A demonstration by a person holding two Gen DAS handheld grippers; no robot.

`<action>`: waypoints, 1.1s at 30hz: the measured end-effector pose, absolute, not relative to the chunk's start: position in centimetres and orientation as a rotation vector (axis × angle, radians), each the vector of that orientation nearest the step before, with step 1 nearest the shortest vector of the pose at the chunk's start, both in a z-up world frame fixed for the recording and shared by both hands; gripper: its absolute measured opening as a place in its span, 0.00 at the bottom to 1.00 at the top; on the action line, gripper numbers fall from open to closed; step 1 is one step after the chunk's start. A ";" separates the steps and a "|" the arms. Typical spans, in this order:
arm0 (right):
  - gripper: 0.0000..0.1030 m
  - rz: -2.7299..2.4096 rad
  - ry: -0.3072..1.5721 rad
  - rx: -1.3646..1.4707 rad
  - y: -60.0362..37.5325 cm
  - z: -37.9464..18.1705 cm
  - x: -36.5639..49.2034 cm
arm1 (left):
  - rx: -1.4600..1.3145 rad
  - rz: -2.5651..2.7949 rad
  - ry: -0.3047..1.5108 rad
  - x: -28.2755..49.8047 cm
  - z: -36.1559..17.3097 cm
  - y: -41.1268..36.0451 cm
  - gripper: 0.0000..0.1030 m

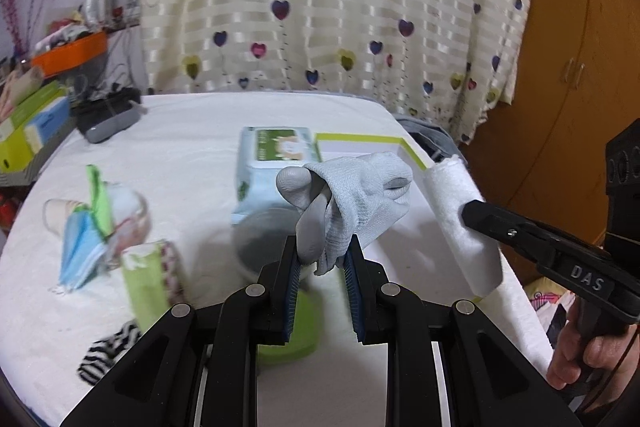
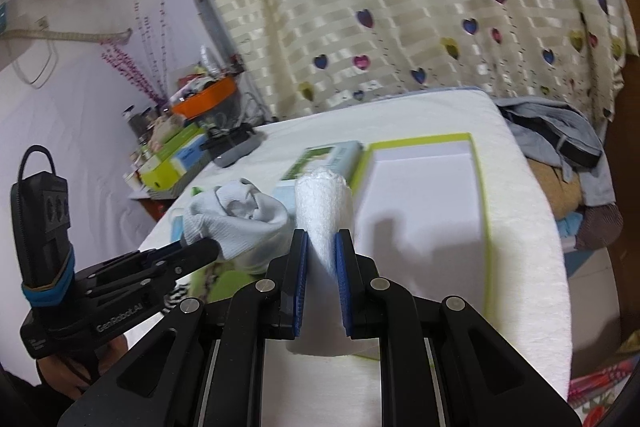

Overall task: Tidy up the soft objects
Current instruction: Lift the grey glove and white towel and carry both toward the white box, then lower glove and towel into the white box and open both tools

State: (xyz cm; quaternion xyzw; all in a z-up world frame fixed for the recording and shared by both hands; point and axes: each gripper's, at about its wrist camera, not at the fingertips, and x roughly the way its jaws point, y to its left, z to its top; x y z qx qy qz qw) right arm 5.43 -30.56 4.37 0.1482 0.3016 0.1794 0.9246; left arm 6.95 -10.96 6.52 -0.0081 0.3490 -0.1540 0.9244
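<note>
Both grippers were black plastic linkages with silver pivot pins and blue ribbed pads point(image 1: 294, 283). The right gripper point(image 1: 476, 217) bore white "DAS" lettering. The left gripper point(image 2: 200, 247) read "GenRobot.AI", with a blue band around its handle.

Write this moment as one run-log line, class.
left gripper: shut on grey knitted work glove | right gripper: shut on white rolled towel | both held above white-covered table, near open green-edged white box

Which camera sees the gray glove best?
The left wrist view: the gray glove hangs in the middle, with fingers showing, pinched by the left hand-held gripper. The right wrist view shows it bunched at the side.
</note>
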 end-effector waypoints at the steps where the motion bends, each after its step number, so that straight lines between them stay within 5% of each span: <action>1: 0.14 0.358 0.624 0.309 -31.0 4.1 5.7 | -0.011 -0.324 0.723 7.2 6.3 -11.6 0.20; 25: 0.22 0.192 0.707 0.322 -35.9 0.2 8.4 | 0.057 -0.420 0.839 10.9 2.0 -18.4 0.21; 33: 0.26 0.185 0.679 0.293 -35.5 1.2 7.5 | 0.039 -0.461 0.828 10.2 2.5 -18.1 0.31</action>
